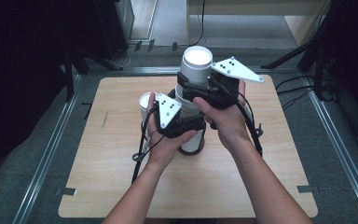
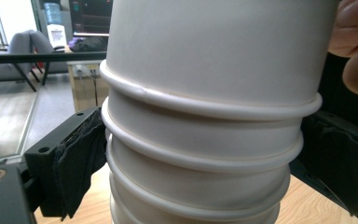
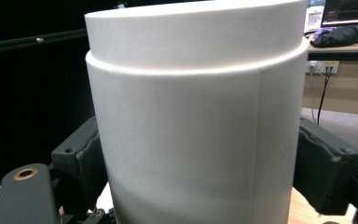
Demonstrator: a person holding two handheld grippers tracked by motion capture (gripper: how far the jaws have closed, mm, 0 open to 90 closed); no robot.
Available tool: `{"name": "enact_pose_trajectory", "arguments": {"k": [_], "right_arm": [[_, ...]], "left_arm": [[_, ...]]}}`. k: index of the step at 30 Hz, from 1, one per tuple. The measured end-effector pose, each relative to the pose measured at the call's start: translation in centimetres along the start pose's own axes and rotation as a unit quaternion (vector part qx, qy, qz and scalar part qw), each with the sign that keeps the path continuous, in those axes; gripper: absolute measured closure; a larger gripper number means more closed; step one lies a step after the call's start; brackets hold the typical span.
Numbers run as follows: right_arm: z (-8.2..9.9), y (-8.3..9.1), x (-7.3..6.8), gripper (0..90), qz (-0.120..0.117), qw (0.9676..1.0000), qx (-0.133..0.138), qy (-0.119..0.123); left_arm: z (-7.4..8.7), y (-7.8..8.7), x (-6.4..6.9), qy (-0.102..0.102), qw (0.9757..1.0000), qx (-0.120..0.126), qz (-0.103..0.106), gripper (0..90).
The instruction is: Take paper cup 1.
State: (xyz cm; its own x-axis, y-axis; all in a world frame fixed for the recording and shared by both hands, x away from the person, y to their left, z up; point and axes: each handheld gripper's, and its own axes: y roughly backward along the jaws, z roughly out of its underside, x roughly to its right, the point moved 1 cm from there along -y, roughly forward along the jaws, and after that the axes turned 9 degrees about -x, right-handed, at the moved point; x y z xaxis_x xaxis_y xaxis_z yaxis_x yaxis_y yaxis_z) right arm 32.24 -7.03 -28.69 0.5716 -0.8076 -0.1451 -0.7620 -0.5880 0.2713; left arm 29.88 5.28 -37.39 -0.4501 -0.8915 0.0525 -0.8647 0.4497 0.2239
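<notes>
A tall stack of white paper cups (image 1: 192, 100) with rolled rims stands near the middle of the pale wooden table (image 1: 112, 186), a little toward its far edge. The top white cup (image 1: 196, 65) of that stack rises above the rest, and the right gripper (image 1: 204, 91) has its black padded jaws closed against its smooth wall from both sides, as the right gripper view shows with the pads touching the cup on either hand. That grip looks meant to lift this one cup free. The left gripper (image 1: 186, 123) sits lower, around the nested rims of the stack; in the left gripper view its jaws stand wide, the left pad just beside the rims and seemingly not pressing, so it appears to steady or brace the stack rather than clamp it. A single white paper cup (image 1: 145, 103) stands apart just behind the left hand (image 1: 165, 140), toward the table's left edge, probably one set aside.
</notes>
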Motion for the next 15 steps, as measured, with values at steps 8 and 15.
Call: {"name": "enact_pose_trajectory", "arguments": {"k": [8,15], "right_arm": [[0.6,0.1,0.2,12.6,-0.012,0.9999,-0.002,-0.002],[1.8,-0.1,0.8,5.2,-0.018,0.9996,-0.020,-0.002]], "left_arm": [[0.0,0.1,-0.1,-0.003,1.0000,0.000,0.006,4.5],[0.1,0.2,-0.2,-0.004,1.0000,0.001,0.008,5.1]]}}
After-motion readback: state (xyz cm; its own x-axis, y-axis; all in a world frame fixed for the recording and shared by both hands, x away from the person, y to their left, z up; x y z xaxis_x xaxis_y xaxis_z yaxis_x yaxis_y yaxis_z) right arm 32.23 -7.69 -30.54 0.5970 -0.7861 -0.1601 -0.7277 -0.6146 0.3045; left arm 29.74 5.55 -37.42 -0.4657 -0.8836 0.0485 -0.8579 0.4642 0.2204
